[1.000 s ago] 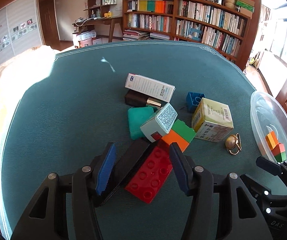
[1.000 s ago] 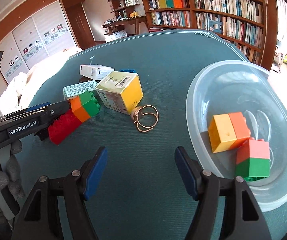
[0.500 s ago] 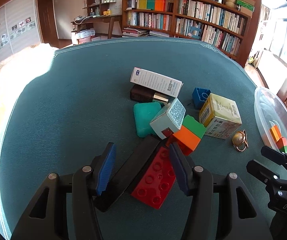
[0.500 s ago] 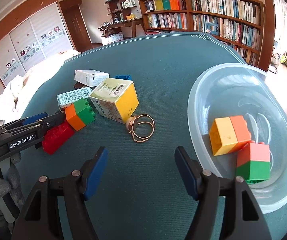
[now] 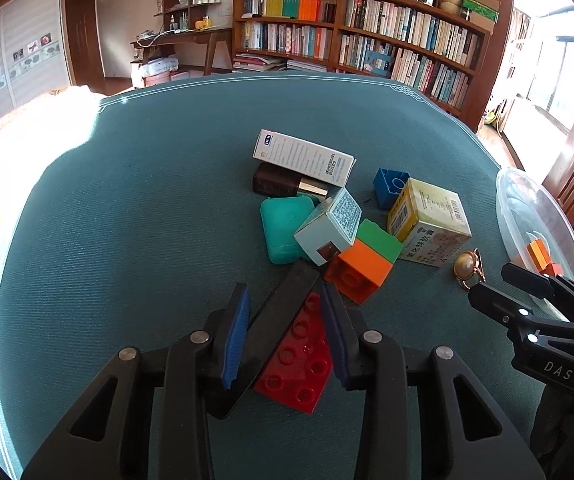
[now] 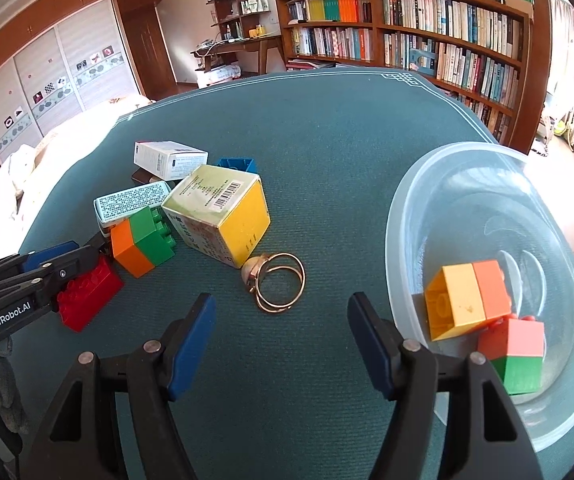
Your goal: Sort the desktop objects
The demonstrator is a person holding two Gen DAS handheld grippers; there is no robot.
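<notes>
Between the left tool's [image 5: 285,330] just-narrowed pads lay a red brick [image 5: 297,358] and black bar [image 5: 277,312], seemingly bound for sorting. Beside the clear bowl [image 6: 439,184], the right tool [image 6: 281,338] waited wide and empty.

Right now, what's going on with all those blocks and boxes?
A person is sorting the table. The left hand-held gripper has just been closing around a red brick and a black bar; whether the pads press yet is unclear. The right hand-held gripper hangs open near a gold ring. Stacked bricks lie in the clear bowl.
</notes>
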